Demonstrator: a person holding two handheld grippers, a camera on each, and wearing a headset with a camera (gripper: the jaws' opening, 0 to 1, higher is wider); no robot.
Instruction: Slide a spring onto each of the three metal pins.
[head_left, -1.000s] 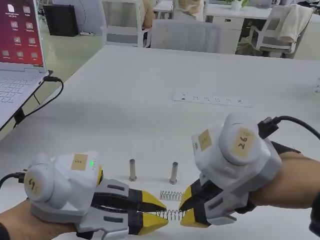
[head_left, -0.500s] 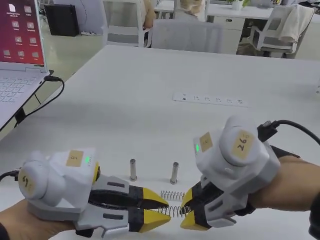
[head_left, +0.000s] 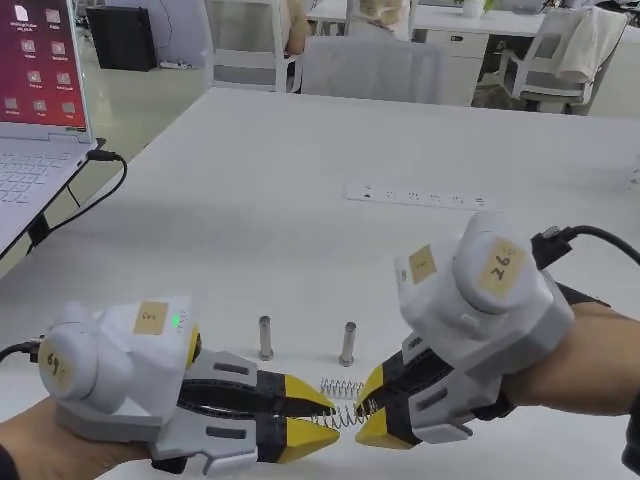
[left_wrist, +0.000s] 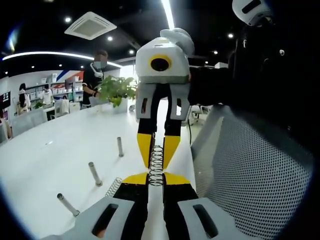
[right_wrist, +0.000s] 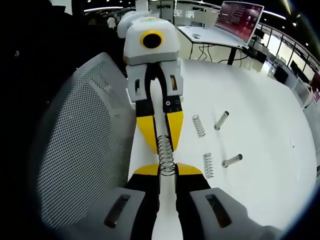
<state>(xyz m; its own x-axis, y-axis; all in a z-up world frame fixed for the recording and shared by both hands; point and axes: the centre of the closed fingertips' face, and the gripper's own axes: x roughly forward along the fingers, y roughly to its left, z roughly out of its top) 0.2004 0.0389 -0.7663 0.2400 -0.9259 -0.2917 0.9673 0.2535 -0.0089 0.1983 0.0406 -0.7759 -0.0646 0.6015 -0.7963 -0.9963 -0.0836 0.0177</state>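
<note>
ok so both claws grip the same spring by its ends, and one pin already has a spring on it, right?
Not quite: no pin has a spring on it yet. The left gripper view shows all three pins bare, with a loose spring lying on the table beside them. The rest holds: the left claw and right claw grip the same spring by its ends.

Holding the left tongs (head_left: 308, 418) and right tongs (head_left: 366, 412) tip to tip, pointed straight at each other. Pinching one end of a single spring (head_left: 338, 417) in each, jaws nearly closed. Gripping them from behind with left hand (head_left: 25, 450) and right hand (head_left: 580, 365).
</note>
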